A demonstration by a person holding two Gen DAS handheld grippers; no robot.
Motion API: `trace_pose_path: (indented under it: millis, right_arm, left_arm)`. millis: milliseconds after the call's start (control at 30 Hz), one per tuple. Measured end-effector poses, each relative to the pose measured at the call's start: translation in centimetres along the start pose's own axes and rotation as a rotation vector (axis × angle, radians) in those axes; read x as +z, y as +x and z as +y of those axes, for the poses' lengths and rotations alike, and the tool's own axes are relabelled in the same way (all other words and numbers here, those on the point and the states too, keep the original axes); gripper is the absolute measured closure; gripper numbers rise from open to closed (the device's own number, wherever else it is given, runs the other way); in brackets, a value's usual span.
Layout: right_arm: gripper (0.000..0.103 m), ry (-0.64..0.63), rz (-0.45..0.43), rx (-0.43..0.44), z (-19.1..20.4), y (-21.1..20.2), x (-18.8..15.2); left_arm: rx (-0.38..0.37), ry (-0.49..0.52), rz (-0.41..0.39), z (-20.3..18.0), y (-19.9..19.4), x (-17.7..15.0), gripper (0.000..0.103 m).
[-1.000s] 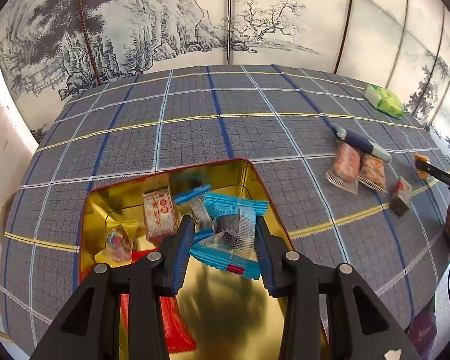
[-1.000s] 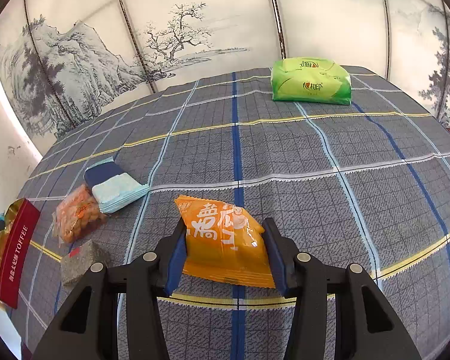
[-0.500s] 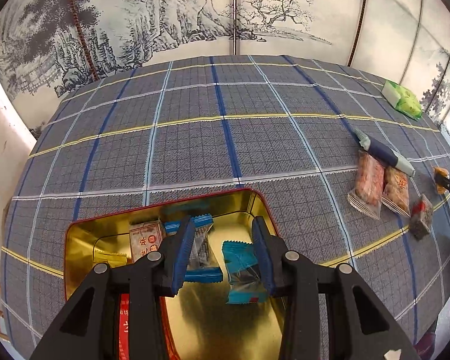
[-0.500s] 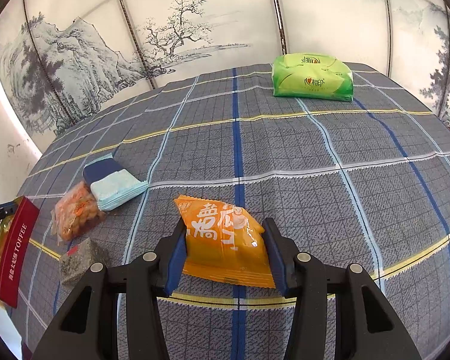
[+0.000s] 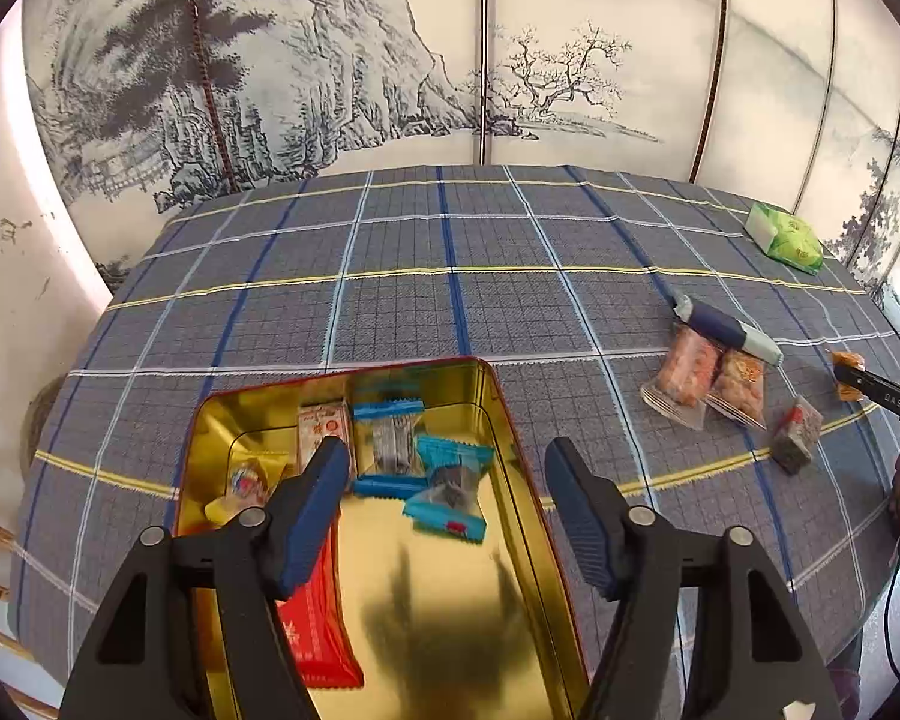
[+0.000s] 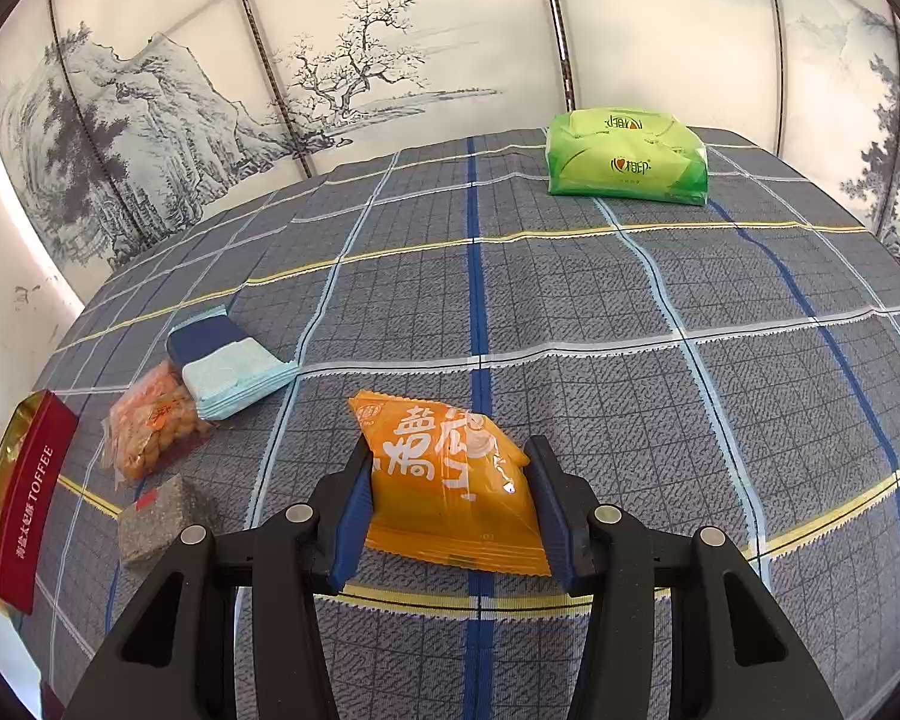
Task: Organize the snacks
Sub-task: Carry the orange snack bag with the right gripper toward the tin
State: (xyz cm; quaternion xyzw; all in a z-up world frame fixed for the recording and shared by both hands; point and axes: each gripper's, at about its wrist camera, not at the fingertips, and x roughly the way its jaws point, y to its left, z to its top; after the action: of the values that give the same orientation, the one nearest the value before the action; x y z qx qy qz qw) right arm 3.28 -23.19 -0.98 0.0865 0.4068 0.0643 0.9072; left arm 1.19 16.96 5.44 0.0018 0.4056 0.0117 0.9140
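A gold tin (image 5: 510, 444) with a red rim lies open on the checked cloth and holds several wrapped snacks. A blue-wrapped candy (image 5: 450, 495) lies loose on its floor beside another blue one (image 5: 389, 441). My left gripper (image 5: 447, 507) hovers above the tin, its jaws opening, with nothing pressed between the pads. In the right wrist view my right gripper (image 6: 450, 501) is shut on an orange snack packet (image 6: 450, 480) resting on the cloth. The same tin (image 6: 21, 492) shows at the left edge, its red side marked TOFFEE.
Two peanut packets (image 5: 708, 381), a blue-and-white packet (image 5: 726, 330) and a grey snack block (image 5: 798, 435) lie right of the tin. A green tissue pack (image 6: 624, 159) sits at the far side. A painted folding screen stands behind the table. The right gripper's finger (image 5: 876, 393) enters at the right.
My left gripper let go of the blue-wrapped candy, which now lies in the tin, then rose and spread its jaws wide. The right gripper and its orange packet have not moved.
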Motion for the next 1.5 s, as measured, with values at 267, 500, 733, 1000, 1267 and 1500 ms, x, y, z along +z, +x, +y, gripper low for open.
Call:
trace_pose_path:
  millis: [267,500,733,1000,1267,1500]
  right_arm:
    - [0.054,-0.019,-0.026,0.025,2.3,-2.0,-1.8]
    - [0.054,-0.02,-0.032,0.068,4.4,-3.9,-3.9]
    - [0.054,-0.028,-0.03,0.125,7.0,-5.3,-5.5]
    - [0.054,-0.068,-0.021,0.179,10.2,-6.4,-6.4]
    - [0.054,-0.141,-0.017,0.262,15.0,-7.5,-6.5]
    - [0.054,-0.225,-0.01,0.346,20.0,-8.4,-6.3]
  left_arm:
    - [0.031,-0.017,-0.023,-0.6,-2.6,-1.7,0.02]
    - [0.079,-0.024,-0.045,-0.4,-3.5,-2.6,0.011]
    - [0.091,-0.016,-0.035,-0.6,-3.4,-3.7,0.011]
    - [0.097,-0.015,-0.029,-0.4,-3.3,-4.5,0.011]
    - [0.111,-0.042,-0.035,0.5,-3.7,-5.1,0.011]
    - [0.118,-0.062,-0.039,1.6,-4.0,-5.7,0.011]
